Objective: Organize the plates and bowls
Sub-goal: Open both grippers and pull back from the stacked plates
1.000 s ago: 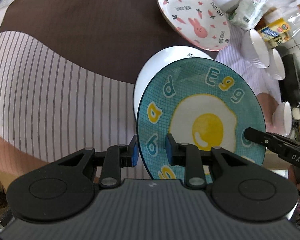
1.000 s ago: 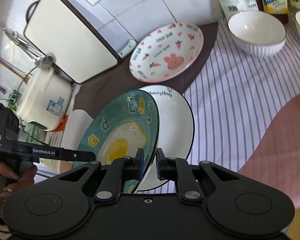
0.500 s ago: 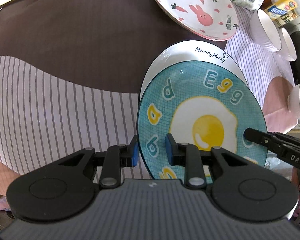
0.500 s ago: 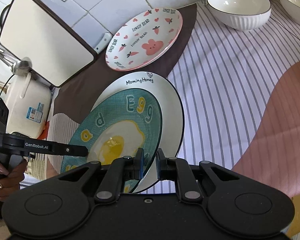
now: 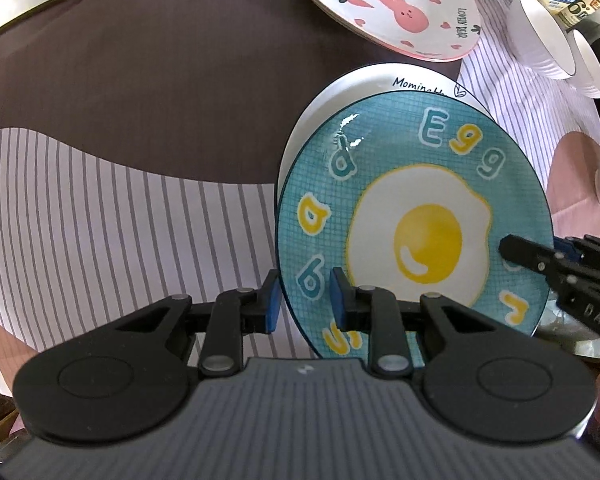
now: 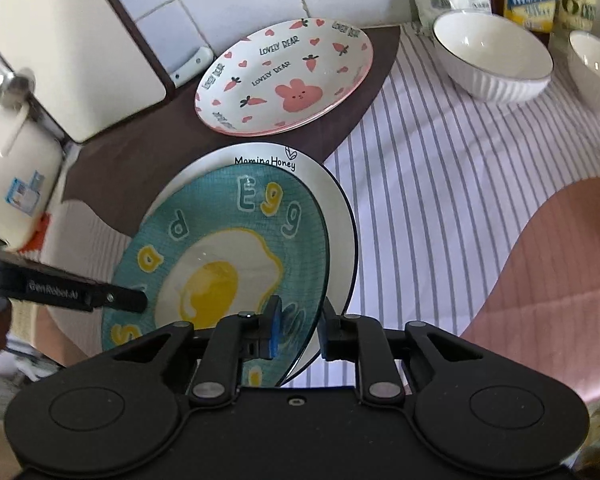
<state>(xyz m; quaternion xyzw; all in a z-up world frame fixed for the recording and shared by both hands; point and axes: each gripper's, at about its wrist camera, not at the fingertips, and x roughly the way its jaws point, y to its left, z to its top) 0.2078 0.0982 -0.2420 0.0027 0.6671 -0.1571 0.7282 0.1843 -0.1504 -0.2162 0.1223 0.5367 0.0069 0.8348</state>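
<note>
**Egg plate sitting on the white plate, gripper on each side**

Left fingers (image 5: 271, 306) are clamped on the near-left rim of the egg plate (image 5: 380, 152), one pad outside the rim and one on the teal inside, so the left gripper (image 5: 304, 304) has a proper hold.

The plate's round, so no real long axis. It's face up and a bit tilted, with the "Egg" lettering on the edge farthest from the fingers.

It lies in the white "Morning Honey" plate (image 6: 336, 208), shifted toward the fingers so only the white plate's far rim shows. Beyond both is the pink bunny plate (image 6: 284, 80), apart from them on the brown part of the tablecloth (image 5: 100, 220).

The right gripper (image 6: 299, 330) straddles the near-right rim with its pads spread; looks let go.

Far right of those fingers, two white bowls (image 6: 492, 60) sit upright side by side, showing only white insides.
</note>
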